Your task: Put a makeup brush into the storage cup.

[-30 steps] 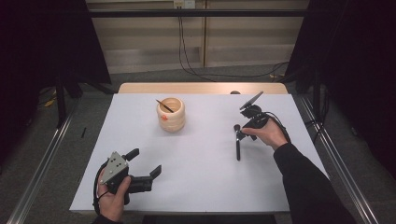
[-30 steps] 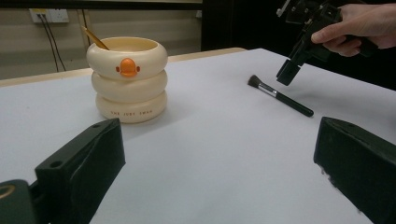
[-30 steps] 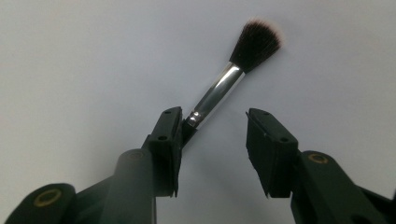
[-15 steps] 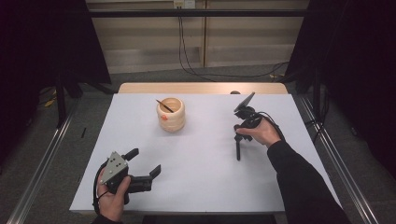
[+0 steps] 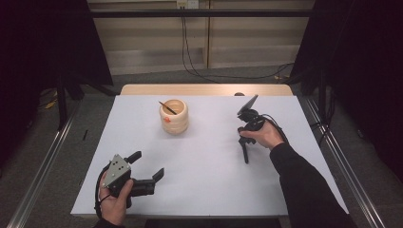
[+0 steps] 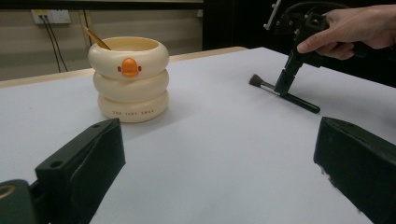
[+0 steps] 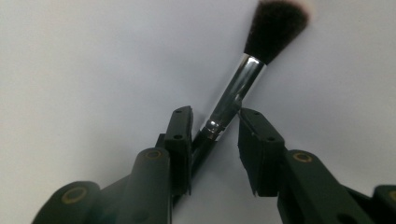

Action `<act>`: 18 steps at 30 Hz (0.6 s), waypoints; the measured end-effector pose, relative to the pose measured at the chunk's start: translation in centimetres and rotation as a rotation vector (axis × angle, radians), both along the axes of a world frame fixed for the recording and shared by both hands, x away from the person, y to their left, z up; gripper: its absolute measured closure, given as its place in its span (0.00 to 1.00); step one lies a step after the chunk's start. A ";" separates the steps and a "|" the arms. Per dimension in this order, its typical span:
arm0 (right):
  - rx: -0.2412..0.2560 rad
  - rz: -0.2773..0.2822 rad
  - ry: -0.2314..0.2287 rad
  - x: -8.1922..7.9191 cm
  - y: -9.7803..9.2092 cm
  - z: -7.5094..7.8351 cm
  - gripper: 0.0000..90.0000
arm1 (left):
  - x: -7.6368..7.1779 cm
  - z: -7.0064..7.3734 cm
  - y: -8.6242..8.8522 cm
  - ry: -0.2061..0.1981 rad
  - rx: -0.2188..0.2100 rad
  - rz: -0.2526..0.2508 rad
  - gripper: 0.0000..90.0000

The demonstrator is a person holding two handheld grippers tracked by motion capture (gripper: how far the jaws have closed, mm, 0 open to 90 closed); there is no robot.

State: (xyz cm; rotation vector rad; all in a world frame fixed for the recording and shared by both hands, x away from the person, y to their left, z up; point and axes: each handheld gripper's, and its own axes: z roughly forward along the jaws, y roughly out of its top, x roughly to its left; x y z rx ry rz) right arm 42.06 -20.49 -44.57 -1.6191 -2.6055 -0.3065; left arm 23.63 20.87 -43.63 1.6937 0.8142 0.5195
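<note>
A black makeup brush (image 5: 244, 151) with a silver ferrule (image 7: 233, 93) lies flat on the white table (image 5: 209, 180), right of centre. My right gripper (image 5: 243, 138) points steeply down at it. Its jaws stand either side of the ferrule with a gap left, so it is open (image 7: 215, 133). A cream ringed cup (image 5: 174, 116) with an orange duck face (image 6: 129, 67) stands at the far middle, a thin brown stick (image 5: 167, 107) leaning in it. My left gripper (image 5: 147, 165) rests near the front left edge, wide open (image 6: 215, 163) and holding nothing, facing the cup (image 6: 128, 79) and the brush (image 6: 261, 84).
A wooden strip (image 5: 204, 89) borders the table's far edge. Metal rails (image 5: 43, 161) run along the floor on both sides, and cables hang on the back wall. White tabletop stretches between the cup, the brush and my left gripper.
My right hand has shifted slightly left and tipped its gripper down over the brush. The left gripper, the cup and the brush have stayed put.
</note>
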 end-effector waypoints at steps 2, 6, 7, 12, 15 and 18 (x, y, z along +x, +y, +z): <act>-0.001 0.004 0.002 0.0 0.0 -0.1 0.79 | 0.0 0.0 0.0 -0.001 0.001 0.001 0.02; -0.007 0.002 0.005 0.1 0.0 -0.2 0.85 | 0.0 0.0 0.0 0.000 0.001 0.001 0.02; -0.007 0.000 0.006 0.1 0.1 -0.3 0.85 | 0.0 0.0 0.0 0.000 0.001 0.000 0.02; -0.013 -0.001 0.007 0.1 0.4 -0.5 0.87 | 0.0 0.0 0.0 0.001 -0.008 -0.003 0.02; -0.013 0.000 0.008 0.2 0.4 -0.5 0.87 | 0.0 -0.1 0.0 0.006 -0.009 -0.001 0.02; -0.017 0.004 0.010 0.2 0.4 -0.5 0.86 | 0.1 -0.1 0.0 0.005 -0.004 -0.001 0.02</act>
